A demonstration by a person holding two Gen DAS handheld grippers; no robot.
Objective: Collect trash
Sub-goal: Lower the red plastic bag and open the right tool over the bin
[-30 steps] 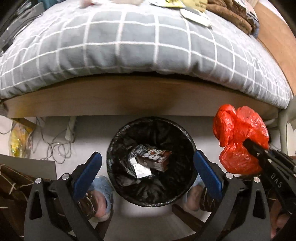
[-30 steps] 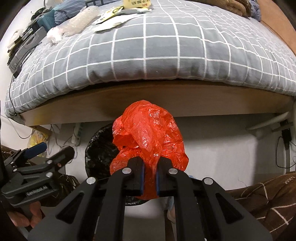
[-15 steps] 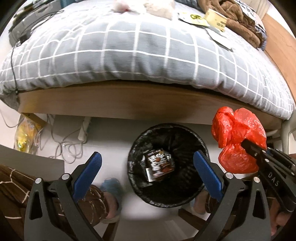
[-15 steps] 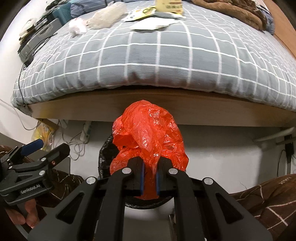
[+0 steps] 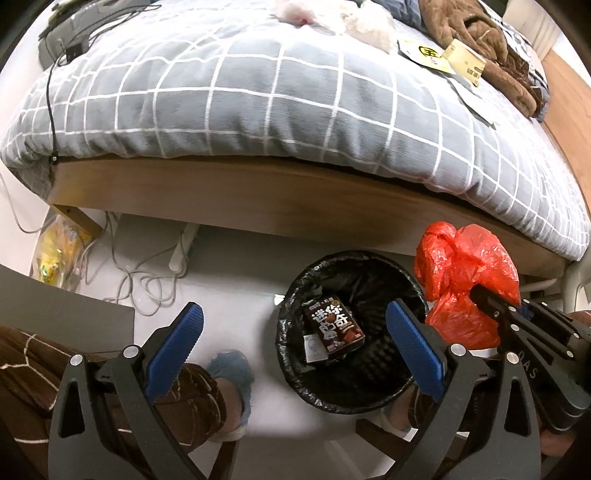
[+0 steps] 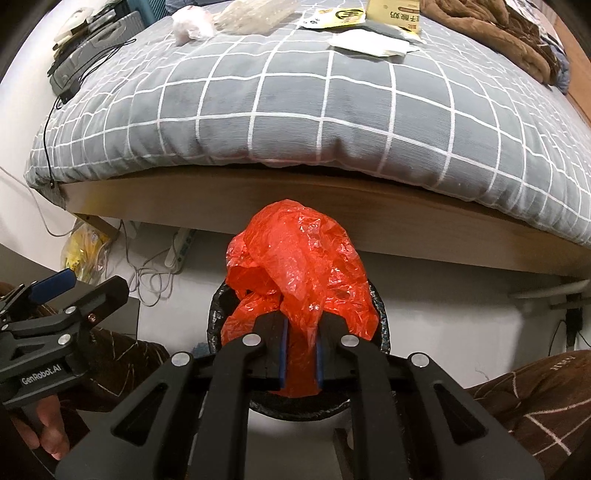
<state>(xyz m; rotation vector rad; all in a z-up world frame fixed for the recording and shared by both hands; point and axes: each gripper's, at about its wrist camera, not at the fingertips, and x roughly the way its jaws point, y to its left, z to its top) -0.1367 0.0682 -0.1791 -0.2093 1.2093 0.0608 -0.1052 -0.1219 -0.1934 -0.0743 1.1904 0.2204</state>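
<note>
Item: red plastic bag point(image 6: 295, 273), crumpled, pinched between the closed blue-padded fingers of the right gripper point(image 6: 300, 354); held in the air directly above the trash bin point(image 6: 376, 306) in the right wrist view, and at the bin's right rim in the left wrist view point(image 5: 465, 284). Item: trash bin point(image 5: 295, 373), round, lined with a black bag, standing on the pale floor in front of the wooden bed frame point(image 5: 258, 199); contents included a brown carton point(image 5: 334, 326) with a small white slip beside it. Item: left gripper point(image 5: 295, 350), fingers spread wide and holding nothing, its blue pads framing the bin from above. Item: bed, covered with a grey checked duvet point(image 6: 295, 103); on top lay papers point(image 6: 369, 42), a brown blanket point(image 5: 480, 48) and clear plastic wrapping point(image 6: 255, 14). Item: white cables point(image 5: 147, 273) and a yellow bag point(image 5: 55, 254) on the floor under the bed's left end.
</note>
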